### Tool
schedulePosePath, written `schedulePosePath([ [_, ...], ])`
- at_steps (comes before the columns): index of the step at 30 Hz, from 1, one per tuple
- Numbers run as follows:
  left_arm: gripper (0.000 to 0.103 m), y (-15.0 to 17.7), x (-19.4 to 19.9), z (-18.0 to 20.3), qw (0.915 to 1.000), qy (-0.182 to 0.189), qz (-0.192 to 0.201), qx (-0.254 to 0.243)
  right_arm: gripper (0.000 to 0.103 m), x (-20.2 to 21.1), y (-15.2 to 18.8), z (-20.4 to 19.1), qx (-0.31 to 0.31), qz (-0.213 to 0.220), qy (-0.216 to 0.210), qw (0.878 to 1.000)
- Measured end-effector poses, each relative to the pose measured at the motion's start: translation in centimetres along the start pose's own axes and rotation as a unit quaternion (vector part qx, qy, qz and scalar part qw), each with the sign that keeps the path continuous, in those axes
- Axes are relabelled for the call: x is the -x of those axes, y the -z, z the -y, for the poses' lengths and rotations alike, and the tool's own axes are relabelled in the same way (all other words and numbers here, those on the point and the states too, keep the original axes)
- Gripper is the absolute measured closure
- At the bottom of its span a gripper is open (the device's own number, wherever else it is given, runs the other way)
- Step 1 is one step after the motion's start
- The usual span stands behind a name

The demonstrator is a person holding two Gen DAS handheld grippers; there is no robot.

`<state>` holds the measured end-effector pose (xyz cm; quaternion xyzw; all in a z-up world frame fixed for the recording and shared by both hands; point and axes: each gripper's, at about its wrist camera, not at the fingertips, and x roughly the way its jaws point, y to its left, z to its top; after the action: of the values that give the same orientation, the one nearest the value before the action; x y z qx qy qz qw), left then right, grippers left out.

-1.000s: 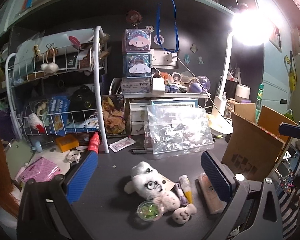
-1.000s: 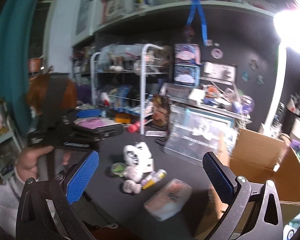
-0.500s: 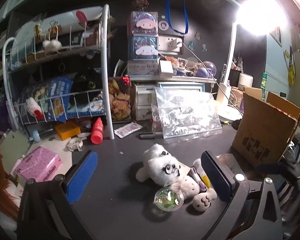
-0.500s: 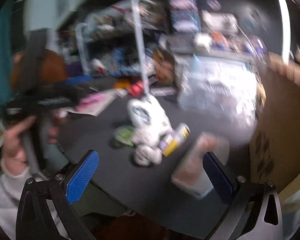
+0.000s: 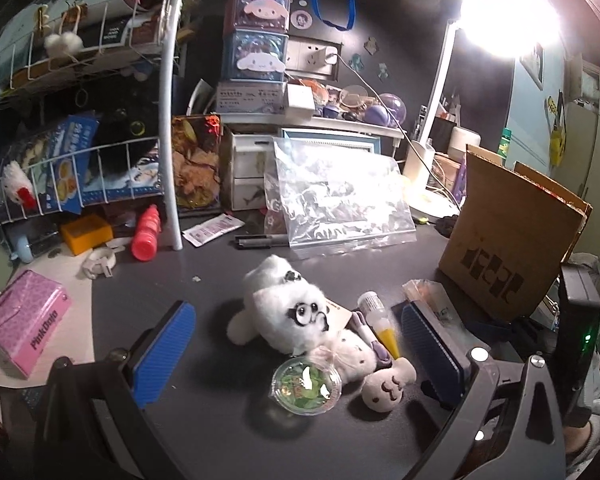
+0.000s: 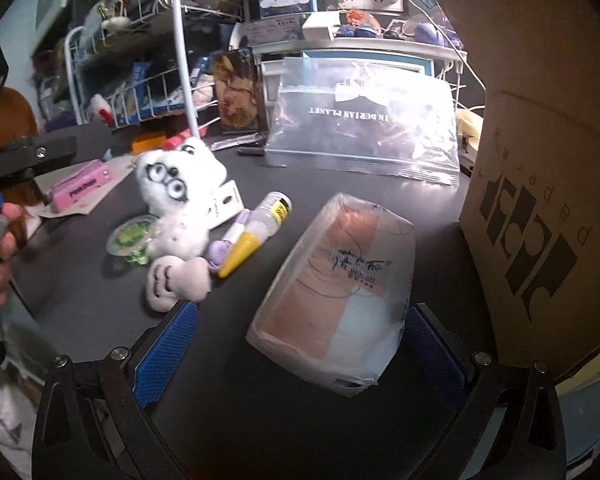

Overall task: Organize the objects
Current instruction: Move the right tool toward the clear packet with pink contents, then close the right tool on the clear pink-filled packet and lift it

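Between the spread, ribbed blue pads of the right gripper (image 6: 298, 344) lies a crinkly plastic-wrapped tissue pack (image 6: 336, 292) on the matte dark desk (image 6: 260, 420), beside a corrugated cardboard box (image 6: 540, 160). Left gripper (image 5: 296, 354) gapes over a fluffy white plush (image 5: 284, 308).

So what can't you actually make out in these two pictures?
- Inside of the cardboard box: both views show only its outer wall.
- Wrapped packet: in the left view, mostly hidden behind the left gripper's finger.
- Packet's small print: too small in the right view.
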<state>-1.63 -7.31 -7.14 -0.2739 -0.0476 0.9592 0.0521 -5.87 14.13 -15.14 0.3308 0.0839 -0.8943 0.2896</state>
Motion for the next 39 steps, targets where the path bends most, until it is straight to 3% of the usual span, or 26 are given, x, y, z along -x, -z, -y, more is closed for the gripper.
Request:
schedulePosePath([
  [7,0.0,-0.1,-0.4,0.0,1.0,0.004,-0.005,0.003,0.01,0.4,0.2,0.6,-0.012,0.017,0.009,1.0],
  [10,0.0,0.0,-0.5,0.0,1.0,0.005,-0.005,0.003,0.029,0.1,0.1,0.4,-0.002,0.016,0.021,1.0],
  [13,0.0,0.0,-0.6,0.2,0.9999,0.008,-0.006,0.001,0.035,0.1,0.1,0.4,0.001,0.018,0.022,1.0],
  [16,0.0,0.0,-0.8,0.4,0.9998,0.017,-0.011,0.001,0.05,0.3,0.2,0.2,0.007,0.02,0.023,1.0],
  [23,0.0,-0.8,-1.3,1.6,0.998,0.052,-0.029,-0.023,0.057,1.8,0.1,-0.2,0.028,0.042,0.003,0.999],
  [28,0.0,-2.1,-1.5,2.6,0.9947,0.091,-0.039,-0.03,0.057,3.7,-1.5,-1.1,0.066,0.065,-0.047,0.995],
  [32,0.0,-3.4,-1.7,3.0,0.9904,0.128,-0.048,-0.024,0.057,5.1,-3.9,-1.9,0.09,0.069,-0.135,0.984],
  [35,0.001,-4.5,-1.6,2.9,0.9873,0.152,-0.046,-0.005,0.057,5.9,-5.7,-2.6,0.108,0.072,-0.168,0.977],
  [39,0.001,-6.0,-0.9,2.4,0.9861,0.161,-0.039,0.01,0.057,6.7,-7.8,-3.6,0.134,0.066,-0.208,0.967],
])
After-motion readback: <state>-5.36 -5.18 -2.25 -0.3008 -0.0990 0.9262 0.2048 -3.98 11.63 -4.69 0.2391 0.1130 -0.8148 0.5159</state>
